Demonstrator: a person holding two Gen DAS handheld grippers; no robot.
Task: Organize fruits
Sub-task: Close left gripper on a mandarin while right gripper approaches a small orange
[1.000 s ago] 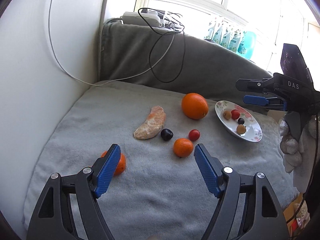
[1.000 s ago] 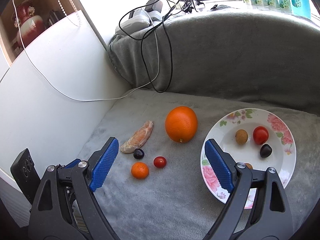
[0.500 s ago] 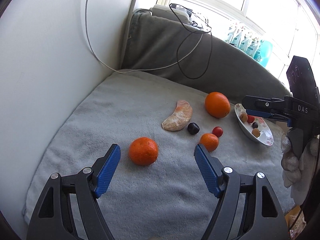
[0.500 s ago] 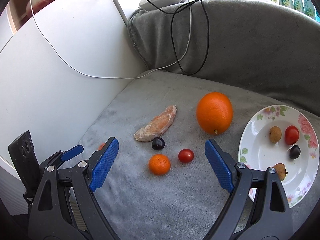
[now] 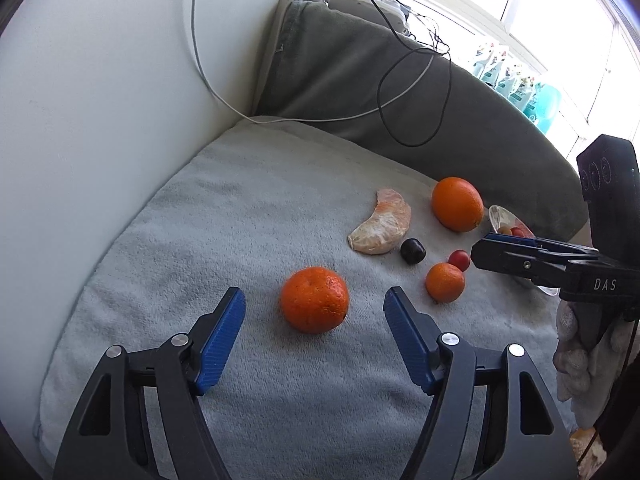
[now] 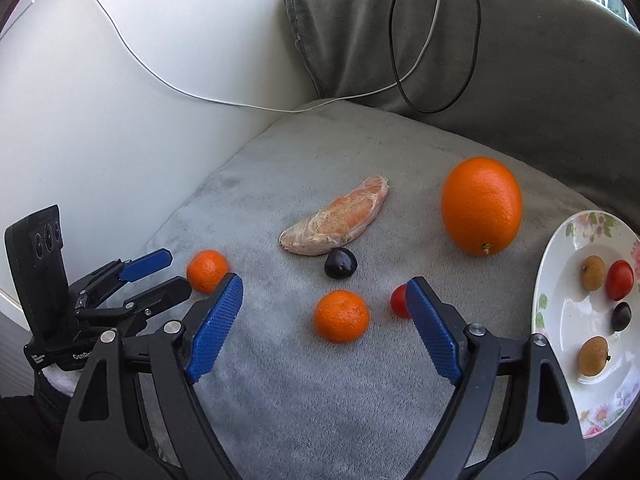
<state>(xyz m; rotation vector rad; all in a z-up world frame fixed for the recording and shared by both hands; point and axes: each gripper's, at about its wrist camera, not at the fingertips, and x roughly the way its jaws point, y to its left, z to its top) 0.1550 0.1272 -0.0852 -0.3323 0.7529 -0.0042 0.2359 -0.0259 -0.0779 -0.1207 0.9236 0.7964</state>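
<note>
On a grey cushion lie a mandarin point(image 5: 314, 299), a smaller mandarin point(image 5: 445, 282), a cherry tomato point(image 5: 459, 260), a dark plum point(image 5: 413, 251), a peeled citrus segment point(image 5: 381, 229) and a big orange point(image 5: 457, 204). My left gripper point(image 5: 315, 332) is open, its fingers on either side of the mandarin, just short of it. My right gripper point(image 6: 325, 324) is open over the smaller mandarin point(image 6: 341, 315), beside the tomato point(image 6: 399, 301). A floral plate point(image 6: 560, 320) at the right holds several small fruits.
A white wall point(image 5: 100, 100) borders the cushion on the left, a grey backrest point(image 6: 500, 60) behind. Black and white cables point(image 5: 404, 92) hang over the backrest. The right gripper also shows in the left wrist view point(image 5: 532, 258), the left one in the right wrist view point(image 6: 160, 276).
Both grippers have swung left and moved closer to the cushion. The mandarin now sits centred between my left fingers; the smaller mandarin is now between my right fingers. Both stayed open.
</note>
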